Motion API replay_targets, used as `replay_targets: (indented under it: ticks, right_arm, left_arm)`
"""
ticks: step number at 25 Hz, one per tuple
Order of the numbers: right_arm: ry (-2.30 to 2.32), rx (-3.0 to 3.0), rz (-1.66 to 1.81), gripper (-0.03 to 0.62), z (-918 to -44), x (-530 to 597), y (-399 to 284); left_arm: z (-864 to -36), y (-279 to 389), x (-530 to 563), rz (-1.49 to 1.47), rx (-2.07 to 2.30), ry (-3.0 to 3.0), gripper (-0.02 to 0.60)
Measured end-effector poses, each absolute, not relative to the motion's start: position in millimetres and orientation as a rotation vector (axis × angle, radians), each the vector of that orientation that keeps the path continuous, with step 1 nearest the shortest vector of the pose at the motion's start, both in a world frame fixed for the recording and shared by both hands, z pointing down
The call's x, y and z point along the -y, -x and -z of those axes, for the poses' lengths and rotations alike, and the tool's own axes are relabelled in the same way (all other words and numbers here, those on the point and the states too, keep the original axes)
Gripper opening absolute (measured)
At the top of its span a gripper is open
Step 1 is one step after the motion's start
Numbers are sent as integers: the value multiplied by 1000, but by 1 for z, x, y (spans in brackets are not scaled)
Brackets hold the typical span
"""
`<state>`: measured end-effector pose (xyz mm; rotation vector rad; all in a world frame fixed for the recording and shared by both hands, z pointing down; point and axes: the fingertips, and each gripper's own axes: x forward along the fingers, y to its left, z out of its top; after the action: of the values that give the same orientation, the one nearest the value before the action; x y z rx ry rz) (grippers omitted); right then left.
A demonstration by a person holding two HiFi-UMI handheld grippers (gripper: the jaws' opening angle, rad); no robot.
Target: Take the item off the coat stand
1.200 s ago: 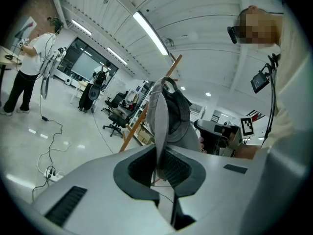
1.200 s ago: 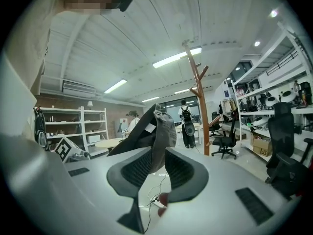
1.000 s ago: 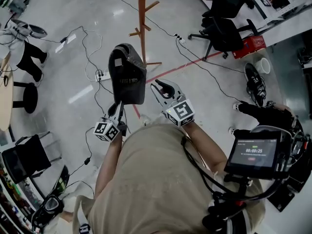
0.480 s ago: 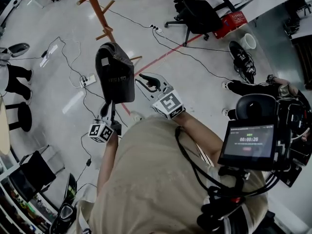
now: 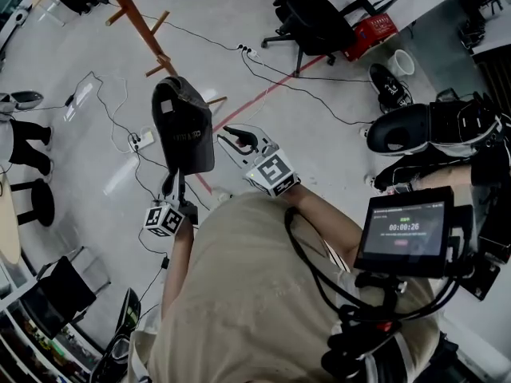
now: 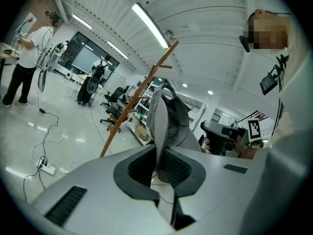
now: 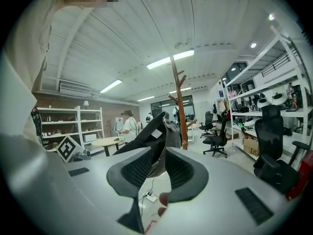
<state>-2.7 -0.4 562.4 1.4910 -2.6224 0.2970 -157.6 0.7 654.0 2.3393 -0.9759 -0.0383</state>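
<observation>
I log the left gripper clamped nearly closed on the brim of the cap. The cap stands above it, long axis 12-to-6, clear of the coat stand at 11 o'clock. The right gripper gapes empty (cap just at its 9 o'clock), so left does the carrying.

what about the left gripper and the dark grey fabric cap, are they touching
Touching. The left gripper view shows the left gripper with both jaws shut on the lower edge of the dark grey fabric cap.
</observation>
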Motion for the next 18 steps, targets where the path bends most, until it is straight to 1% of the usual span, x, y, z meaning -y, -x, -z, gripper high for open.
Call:
replay_targets:
  ticks: [4,11,18]
  right_arm:
    - [-1493,2630,-299,89,-558,-2,-16]
    - [-1454,2635,-329,89,-569,25,-21]
    - [-1414,2670,-314,89,-565,2,-24]
  left_arm:
    - [-650,142,-4,34,996,-2340,34]
    - [-654,139,18,33,1030,-2320,34]
    - [-651,136,-11,48,1068,-2308,34]
